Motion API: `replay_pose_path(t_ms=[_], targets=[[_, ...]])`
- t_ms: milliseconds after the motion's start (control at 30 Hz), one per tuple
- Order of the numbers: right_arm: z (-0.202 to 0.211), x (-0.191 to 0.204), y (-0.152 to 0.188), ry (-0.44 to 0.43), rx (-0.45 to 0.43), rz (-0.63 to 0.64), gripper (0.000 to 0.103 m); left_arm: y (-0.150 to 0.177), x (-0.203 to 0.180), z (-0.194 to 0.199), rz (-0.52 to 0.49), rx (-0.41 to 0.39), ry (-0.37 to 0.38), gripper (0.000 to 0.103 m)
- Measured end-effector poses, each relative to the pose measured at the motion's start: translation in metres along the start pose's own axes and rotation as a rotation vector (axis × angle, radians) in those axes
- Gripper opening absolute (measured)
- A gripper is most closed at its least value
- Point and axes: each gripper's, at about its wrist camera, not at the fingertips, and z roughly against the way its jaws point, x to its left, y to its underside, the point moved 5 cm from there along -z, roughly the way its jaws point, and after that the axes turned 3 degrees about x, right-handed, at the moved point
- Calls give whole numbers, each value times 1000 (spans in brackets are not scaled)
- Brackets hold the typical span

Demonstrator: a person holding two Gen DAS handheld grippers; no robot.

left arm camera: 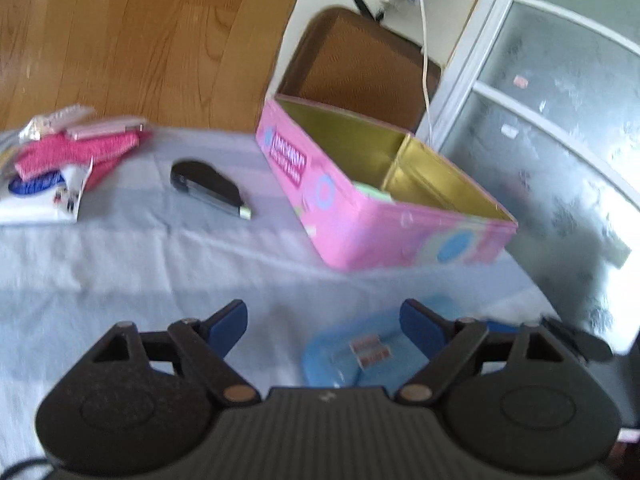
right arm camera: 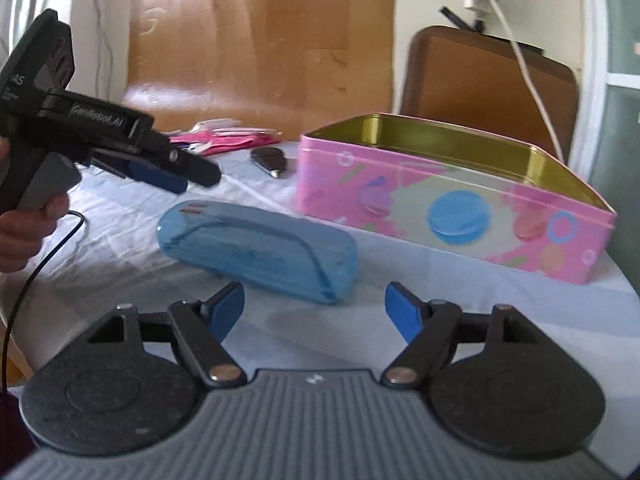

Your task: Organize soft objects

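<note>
A pink tin box [left arm camera: 360,224] with a gold inside stands open on the pale cloth-covered table, and something pale green [left arm camera: 374,194] lies in it. A pile of pink soft cloths [left arm camera: 76,152] and a white packet [left arm camera: 40,200] sit at the far left. My left gripper [left arm camera: 324,320] is open and empty, hovering over a blue translucent case [left arm camera: 348,360]. In the right wrist view the blue case [right arm camera: 256,248] lies just ahead of my right gripper [right arm camera: 316,306], which is open and empty. The pink tin [right arm camera: 452,204] stands to its right. The left gripper [right arm camera: 188,178], held by a hand [right arm camera: 24,224], hangs above the table at left.
A black stapler-like object [left arm camera: 208,188] lies between the cloth pile and the tin. Behind the table stand a brown chair [left arm camera: 360,64] and a wooden panel [right arm camera: 260,40]. A white cable [left arm camera: 426,60] hangs near a frosted glass door [left arm camera: 560,120]. The table edge curves close on the right.
</note>
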Motion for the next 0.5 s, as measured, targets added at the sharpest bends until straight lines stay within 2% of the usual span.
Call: replay_pose_path(t_ms=[133,267,333,400,433,500], targets=[[-16,-1,-9,-35,16,46,88,15,-6,1,18,75,6,88],[-30,1,-14,-76,51,104,90,24,-2,0,97,138,40,88],[-36,0,-16,-104,75,92,90,24,-3,-2,114,150,57,88],[-39,-1,-16,-141,91,65,88,24,-4,-5,103,149,53,81],[-38,-1,-15,-149,87,59,84,23,-6,-7,90,146,50,80],[-36,0,-15,-137,77,63,82,24,-11,-10,64,140,49,80]])
